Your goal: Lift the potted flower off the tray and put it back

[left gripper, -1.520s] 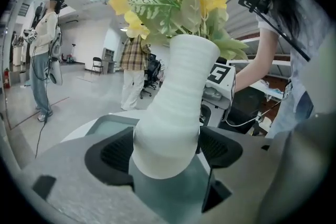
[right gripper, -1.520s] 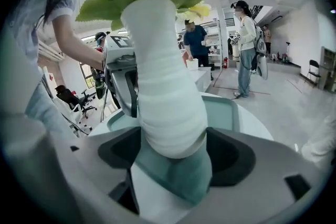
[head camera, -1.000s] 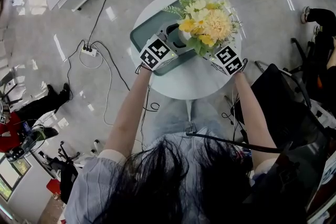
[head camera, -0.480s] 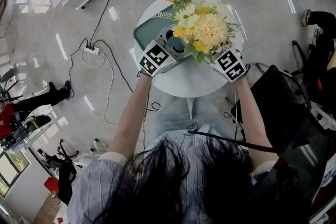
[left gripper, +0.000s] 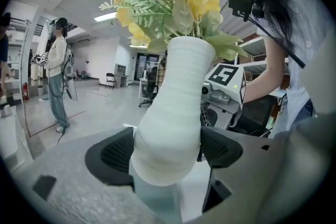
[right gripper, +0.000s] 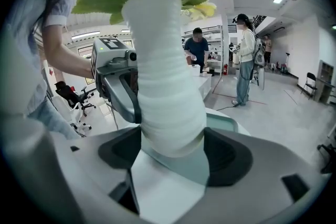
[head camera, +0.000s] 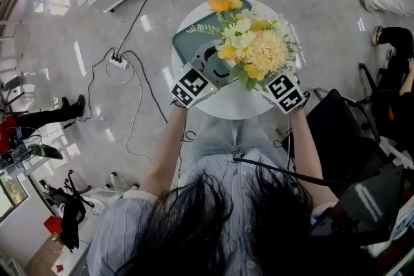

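The potted flower is a white ribbed vase of yellow and cream blooms. My left gripper is shut on the vase's lower body, a dark pad against each side. From the opposite side, my right gripper is shut on the same vase. The vase's base hangs a little above the teal tray, which lies on the round white table. In the head view the flowers hide the vase and both sets of jaws; only the marker cubes show.
A power strip with cables lies on the floor left of the table. A black chair stands at its right. People stand in the room behind. The tray takes up the table's far left half.
Both grippers, still shut on the vase, have drawn toward the table's near edge in the head view. The flowers now sit nearer the camera over the tray.
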The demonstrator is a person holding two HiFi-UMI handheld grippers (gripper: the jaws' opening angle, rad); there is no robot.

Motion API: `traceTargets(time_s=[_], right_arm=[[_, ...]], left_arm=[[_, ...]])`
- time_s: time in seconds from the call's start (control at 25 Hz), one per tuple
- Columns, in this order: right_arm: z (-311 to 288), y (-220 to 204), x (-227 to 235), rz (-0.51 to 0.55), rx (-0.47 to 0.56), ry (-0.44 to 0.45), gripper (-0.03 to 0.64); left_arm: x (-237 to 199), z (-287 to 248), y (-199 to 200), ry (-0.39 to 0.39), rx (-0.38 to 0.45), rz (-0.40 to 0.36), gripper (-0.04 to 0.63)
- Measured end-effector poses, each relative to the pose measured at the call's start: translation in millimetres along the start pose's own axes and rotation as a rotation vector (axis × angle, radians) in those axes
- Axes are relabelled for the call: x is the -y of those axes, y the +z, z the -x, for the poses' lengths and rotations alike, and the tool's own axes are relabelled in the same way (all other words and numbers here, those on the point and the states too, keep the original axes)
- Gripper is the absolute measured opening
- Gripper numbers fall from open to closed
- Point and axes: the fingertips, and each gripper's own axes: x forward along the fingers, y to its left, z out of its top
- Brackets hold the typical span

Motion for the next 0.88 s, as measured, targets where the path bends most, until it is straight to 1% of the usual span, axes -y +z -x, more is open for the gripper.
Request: traceTargets(time_s=[0.12, 0.28, 0.48, 0.56, 0.76, 0.88], right_arm=[[13.0, -0.3, -11.5, 0.010, -0.007, 0.010, 0.357], [31.5, 0.1, -24.2, 0.022, -0.021, 0.020, 0.357], [49.9, 0.0, -44.9, 0.051, -0.029, 0.038, 0.357], [55.4, -4.4, -55.3, 0.047, -0.025, 0.063, 0.357], [69.5, -13.7, -71.0, 0.067, -0.042, 0.068, 0.357], [76.7, -24.9, -79.6, 0.079, -0.049, 0.074, 0.357]], left_arm=[[14.9, 5.1, 7.7, 0.010, 0.003, -0.008, 0.387], [35.2, 11.0, 16.7, 0.025, 0.019, 0.007, 0.387], [62.3, 19.8, 21.6, 0.068, 0.026, -0.008, 0.387], [72.3, 22.2, 21.6, 0.081, 0.027, -0.001, 0.387], [96.4, 27.4, 17.3, 0.092, 0.027, 0.032, 0.387], [111.5, 27.2, 13.3, 0.100, 0.023, 0.039, 0.387]])
